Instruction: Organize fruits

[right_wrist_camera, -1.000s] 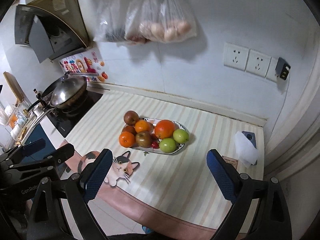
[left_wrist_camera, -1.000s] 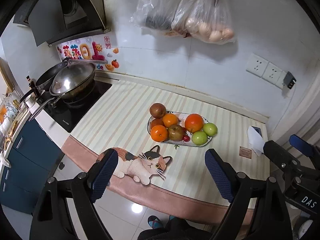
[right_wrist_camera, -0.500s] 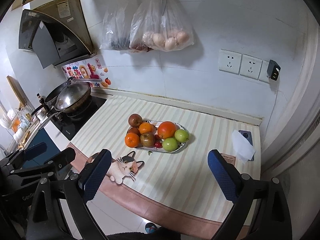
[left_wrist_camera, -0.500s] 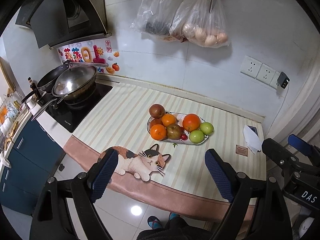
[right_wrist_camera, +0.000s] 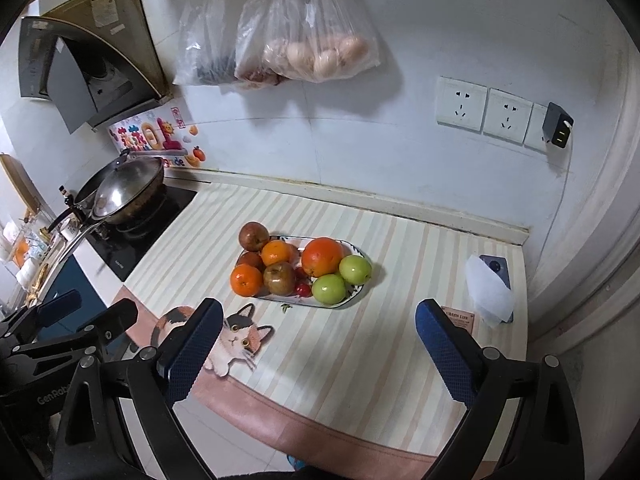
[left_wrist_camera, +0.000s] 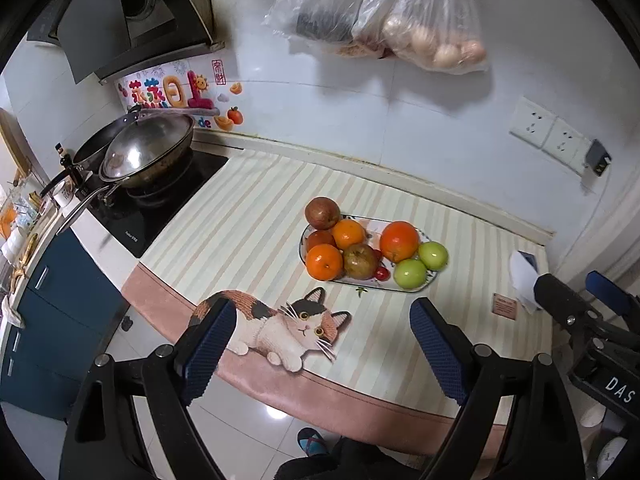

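A white oval plate (left_wrist_camera: 426, 285) (right_wrist_camera: 356, 293) on the striped counter mat holds several fruits: oranges (left_wrist_camera: 324, 262) (right_wrist_camera: 322, 256), brownish apples (left_wrist_camera: 322, 213) (right_wrist_camera: 279, 279), two green apples (left_wrist_camera: 409, 273) (right_wrist_camera: 329, 289) and a small red fruit (left_wrist_camera: 382, 273). My left gripper (left_wrist_camera: 320, 344) is open and empty, held above the counter's front edge, well short of the plate. My right gripper (right_wrist_camera: 316, 344) is open and empty, also near the front edge. Each gripper shows at the side of the other's view.
A wok (left_wrist_camera: 148, 154) sits on the black cooktop (left_wrist_camera: 160, 208) at left. A phone under a white tissue (right_wrist_camera: 489, 290) and a small card (right_wrist_camera: 458, 316) lie at the right. Plastic bags with eggs (right_wrist_camera: 316, 52) hang on the wall. Sockets (right_wrist_camera: 462, 104) are at right.
Both grippers pulled back and up half a second ago, then came closer to the counter again. The fruits have not moved. Both grippers stay open.
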The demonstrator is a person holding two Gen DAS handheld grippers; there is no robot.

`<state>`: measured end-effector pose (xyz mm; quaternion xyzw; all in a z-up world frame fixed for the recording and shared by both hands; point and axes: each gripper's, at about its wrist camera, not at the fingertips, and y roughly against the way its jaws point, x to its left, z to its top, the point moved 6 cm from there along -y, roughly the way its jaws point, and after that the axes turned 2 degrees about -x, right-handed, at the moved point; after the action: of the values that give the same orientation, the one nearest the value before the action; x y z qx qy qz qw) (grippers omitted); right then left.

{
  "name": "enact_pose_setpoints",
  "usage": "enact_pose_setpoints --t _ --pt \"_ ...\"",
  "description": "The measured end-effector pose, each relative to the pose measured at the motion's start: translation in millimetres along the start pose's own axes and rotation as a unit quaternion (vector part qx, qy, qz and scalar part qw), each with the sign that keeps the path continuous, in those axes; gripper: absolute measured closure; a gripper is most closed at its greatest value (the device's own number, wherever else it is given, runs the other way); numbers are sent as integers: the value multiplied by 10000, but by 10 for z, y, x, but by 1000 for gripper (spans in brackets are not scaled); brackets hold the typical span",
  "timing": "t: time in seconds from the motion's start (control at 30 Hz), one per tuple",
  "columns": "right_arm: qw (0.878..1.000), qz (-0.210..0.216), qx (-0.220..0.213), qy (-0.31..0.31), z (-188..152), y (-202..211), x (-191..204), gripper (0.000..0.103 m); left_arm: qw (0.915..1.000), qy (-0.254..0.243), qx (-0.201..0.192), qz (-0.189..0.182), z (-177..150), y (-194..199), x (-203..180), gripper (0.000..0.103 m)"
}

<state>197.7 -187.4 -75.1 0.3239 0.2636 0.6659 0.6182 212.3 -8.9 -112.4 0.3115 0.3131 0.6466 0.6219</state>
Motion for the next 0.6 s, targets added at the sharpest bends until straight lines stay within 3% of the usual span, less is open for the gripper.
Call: enact_pose_setpoints --t 0.37,0.6 --pt "9997 -37 215 -89 114 -585 -119 4 9998 -19 107 163 170 -368 -56 14" --pt "9995 -63 303 -109 113 -708 -194 4 9997 -22 208 153 198 -491 -107 14"
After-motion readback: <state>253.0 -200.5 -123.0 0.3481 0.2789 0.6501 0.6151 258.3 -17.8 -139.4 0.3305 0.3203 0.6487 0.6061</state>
